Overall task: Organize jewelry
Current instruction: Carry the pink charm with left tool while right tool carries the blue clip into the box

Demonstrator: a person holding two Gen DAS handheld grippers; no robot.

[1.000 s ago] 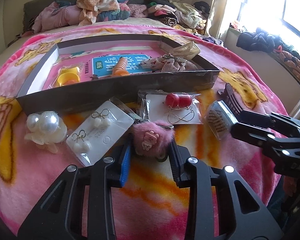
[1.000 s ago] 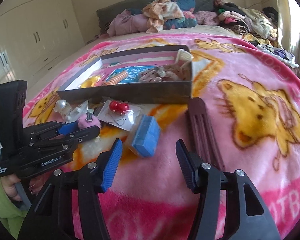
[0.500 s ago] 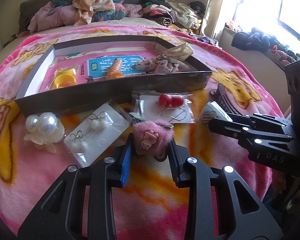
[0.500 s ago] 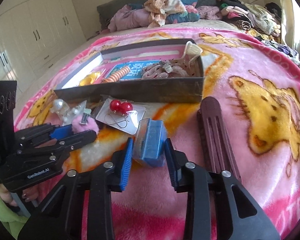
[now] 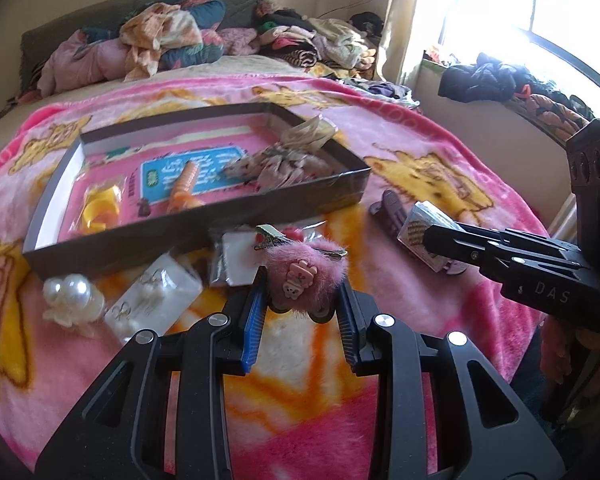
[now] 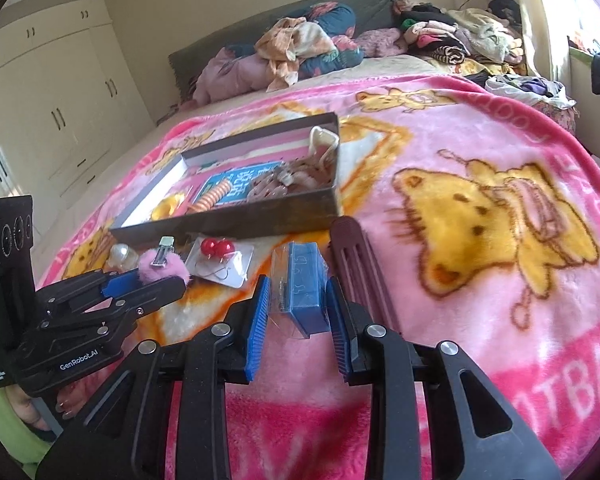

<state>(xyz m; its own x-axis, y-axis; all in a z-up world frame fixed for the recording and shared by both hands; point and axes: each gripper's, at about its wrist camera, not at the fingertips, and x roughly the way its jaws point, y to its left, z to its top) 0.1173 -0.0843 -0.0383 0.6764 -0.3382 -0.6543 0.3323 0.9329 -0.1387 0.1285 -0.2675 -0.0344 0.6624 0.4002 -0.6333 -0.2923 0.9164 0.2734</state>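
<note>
The bed (image 6: 480,168) carries everything, spread with a pink blanket (image 5: 340,360) printed with yellow cartoon animals; heaped clothes (image 5: 168,40) lie along its head edge. Toward the middle of the bed sits a shallow dark tray (image 5: 204,236), its long wall facing the cameras. Inside it lie a blue printed card (image 5: 212,170), an orange ridged clip (image 5: 186,188), a yellow piece in clear wrap (image 5: 100,206) near the left wall, and a bundle of pale patterned fabric (image 5: 288,164) at the right end.

On the blanket in front of the tray, near the foot edge, lie a dark maroon hair clip (image 6: 360,272), a white card with red ball earrings (image 6: 220,256), a white card of pearl earrings (image 5: 156,296) and a pearl ornament (image 5: 72,296) furthest left.

The left gripper (image 5: 302,300) has its fingers (image 5: 254,316) clenched on a pink fluffy hair clip (image 5: 306,272), which sits raised between the blue pads with its metal clasp pointing toward the tray. The right gripper (image 6: 298,304) has its fingers (image 6: 260,312) clenched on a small blue box in clear wrap (image 6: 302,284), just beside the maroon clip. Whether the box is clear of the blanket cannot be told.
</note>
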